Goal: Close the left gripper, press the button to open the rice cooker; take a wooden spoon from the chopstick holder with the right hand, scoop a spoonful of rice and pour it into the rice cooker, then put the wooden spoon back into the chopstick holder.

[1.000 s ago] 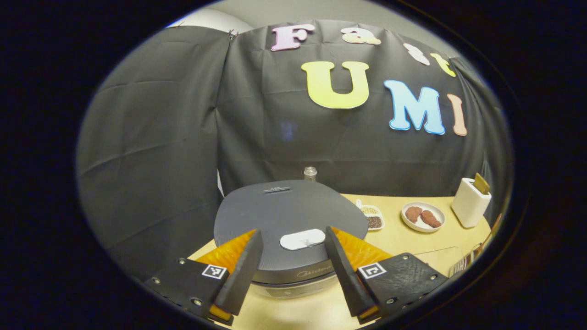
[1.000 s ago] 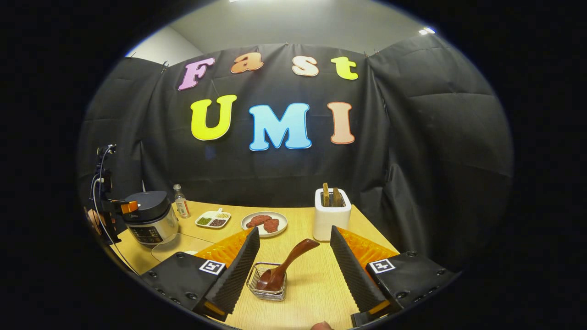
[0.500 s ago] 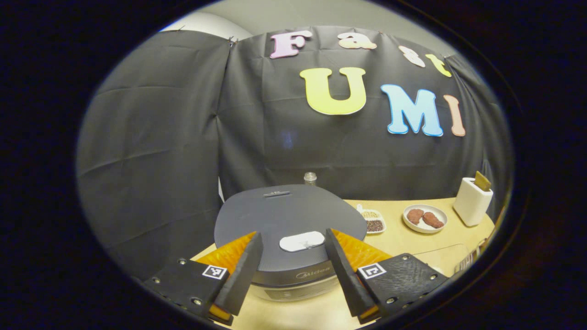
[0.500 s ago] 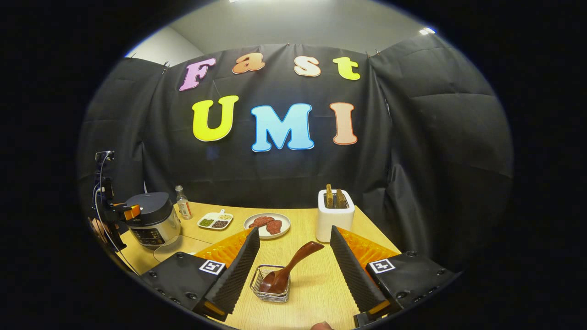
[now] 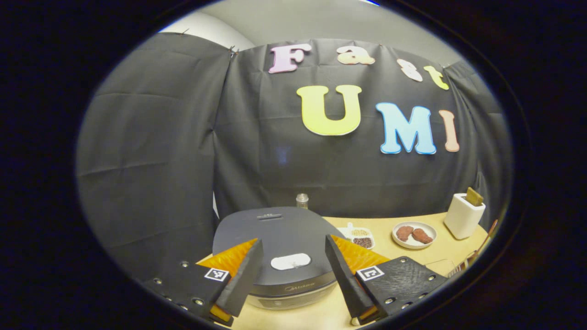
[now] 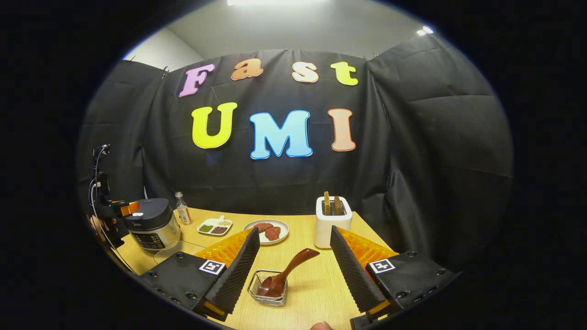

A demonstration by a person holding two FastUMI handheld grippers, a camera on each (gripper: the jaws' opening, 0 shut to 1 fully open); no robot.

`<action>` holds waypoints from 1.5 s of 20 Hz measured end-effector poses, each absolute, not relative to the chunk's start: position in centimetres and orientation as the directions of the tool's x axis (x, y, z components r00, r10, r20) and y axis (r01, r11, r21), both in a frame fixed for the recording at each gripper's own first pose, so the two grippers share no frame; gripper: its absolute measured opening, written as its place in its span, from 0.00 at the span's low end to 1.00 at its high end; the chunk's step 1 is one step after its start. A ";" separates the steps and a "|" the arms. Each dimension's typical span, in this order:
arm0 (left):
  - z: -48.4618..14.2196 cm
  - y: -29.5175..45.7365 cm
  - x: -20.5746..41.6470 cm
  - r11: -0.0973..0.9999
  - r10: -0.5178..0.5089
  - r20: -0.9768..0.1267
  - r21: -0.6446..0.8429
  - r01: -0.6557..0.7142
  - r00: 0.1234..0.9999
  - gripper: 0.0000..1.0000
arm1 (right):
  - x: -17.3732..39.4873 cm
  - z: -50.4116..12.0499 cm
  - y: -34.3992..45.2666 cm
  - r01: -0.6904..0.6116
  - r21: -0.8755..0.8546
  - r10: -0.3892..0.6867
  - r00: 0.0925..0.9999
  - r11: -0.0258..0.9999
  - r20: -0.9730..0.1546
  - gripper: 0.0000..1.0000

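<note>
The left hand-held gripper (image 5: 289,286) hangs wide open and empty above the dark round rice cooker's (image 5: 275,238) white oval button (image 5: 290,261), positioned for pressing; the right hand-held gripper (image 6: 293,275), wide open and empty too, frames the brown wooden spoon (image 6: 284,275).

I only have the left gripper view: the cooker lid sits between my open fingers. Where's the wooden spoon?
Observer: The wooden spoon leans in the wire chopstick holder, between the fingers of the right gripper in the right gripper view; nothing grips it.
Operator: Is the right gripper open?
Observer: Yes, its jaws stand wide apart with the holder in the gap.
Operator: What does my left gripper look like from there?
Observer: The left gripper sits at the near side of the rice cooker, level with its lid, which is down.
Operator: Anything beside the cooker?
Observer: A small bottle stands just to its right, near the cloth wall.
</note>
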State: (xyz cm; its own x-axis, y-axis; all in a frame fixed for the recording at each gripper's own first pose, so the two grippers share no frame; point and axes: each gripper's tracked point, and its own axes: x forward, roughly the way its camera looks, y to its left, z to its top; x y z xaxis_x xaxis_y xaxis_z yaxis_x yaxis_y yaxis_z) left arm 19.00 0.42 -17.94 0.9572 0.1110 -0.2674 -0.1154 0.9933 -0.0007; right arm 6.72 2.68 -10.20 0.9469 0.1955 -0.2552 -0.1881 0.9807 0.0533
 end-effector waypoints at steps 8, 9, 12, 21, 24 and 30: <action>-8.6 -3.6 14.1 0.997 0.080 -0.123 0.025 -0.078 0.989 0.84 | 6.0 -7.4 2.4 -0.242 0.079 0.253 0.948 0.967 -0.191 0.98; -7.1 -4.0 12.8 0.997 0.077 -0.101 0.040 -0.073 0.992 0.84 | 5.8 -7.2 2.7 -0.261 0.079 0.271 0.945 0.962 -0.185 0.98; -4.0 -5.7 9.4 0.997 0.043 -0.055 0.063 -0.039 0.998 0.84 | 5.3 -6.7 2.5 -0.276 0.071 0.284 0.944 0.959 -0.169 1.00; 1.4 -5.8 0.7 0.998 -0.049 0.023 0.043 0.048 0.999 0.84 | -0.3 -3.1 5.3 -0.257 0.086 0.265 0.959 0.963 -0.101 0.98; 1.4 -4.6 -1.5 0.997 -0.064 0.018 0.038 0.063 0.998 0.85 | -2.4 -2.2 5.9 -0.242 0.084 0.249 0.965 0.967 -0.084 0.98; 2.0 -3.0 -4.2 0.997 -0.076 0.025 0.025 0.076 0.997 0.85 | -4.7 -1.0 6.8 -0.223 0.087 0.229 0.972 0.971 -0.058 0.98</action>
